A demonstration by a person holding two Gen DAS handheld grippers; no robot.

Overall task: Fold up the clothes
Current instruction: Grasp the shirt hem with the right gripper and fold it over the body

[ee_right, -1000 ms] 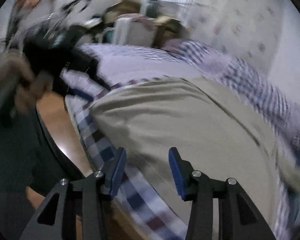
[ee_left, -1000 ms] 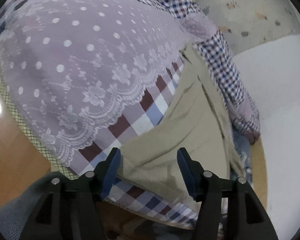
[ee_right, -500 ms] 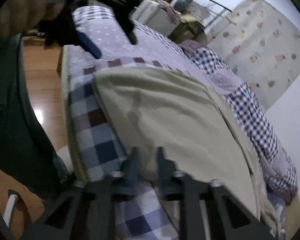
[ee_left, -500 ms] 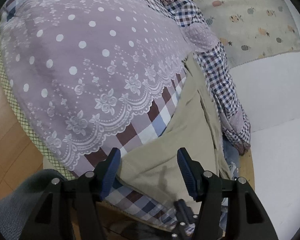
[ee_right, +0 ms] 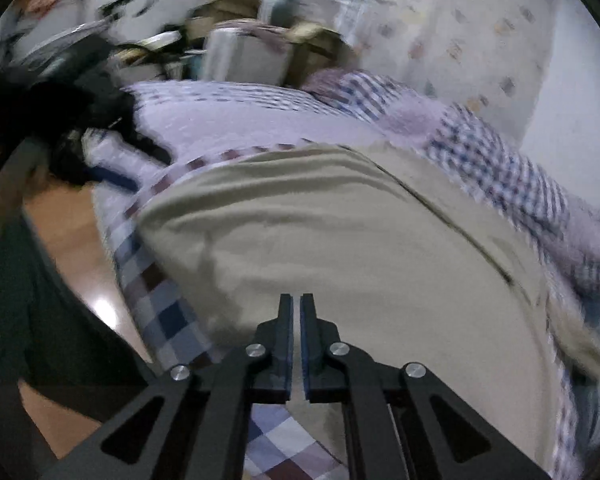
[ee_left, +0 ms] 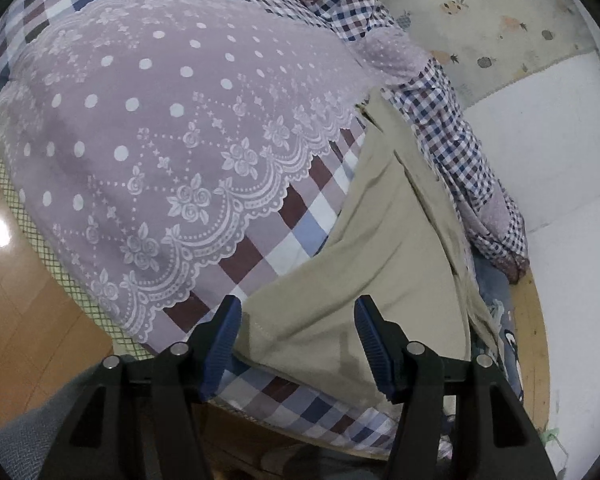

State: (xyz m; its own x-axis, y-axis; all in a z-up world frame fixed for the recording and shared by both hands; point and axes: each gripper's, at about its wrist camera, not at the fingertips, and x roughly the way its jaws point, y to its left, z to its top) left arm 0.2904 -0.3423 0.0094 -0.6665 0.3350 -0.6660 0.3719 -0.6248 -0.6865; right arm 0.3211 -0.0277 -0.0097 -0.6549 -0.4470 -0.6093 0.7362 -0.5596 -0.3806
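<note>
Now the tan cloth (ee_left: 384,248) lies flat on the checked blanket (ee_left: 288,232), next to the purple lace cover (ee_left: 172,128). The left gripper (ee_left: 298,334) has its fingers wide apart over the cloth's corner. The right gripper (ee_right: 296,320) is opening, its fingers nearly together, with nothing seen between them.

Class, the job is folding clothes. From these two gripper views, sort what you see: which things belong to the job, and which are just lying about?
Part of the job:
khaki garment
left gripper, open over its corner
right gripper, jaws opening, a thin gap showing between them

Just lying about:
lilac lace cover
checked bedspread
gingham cloth
fruit-print cloth
</note>
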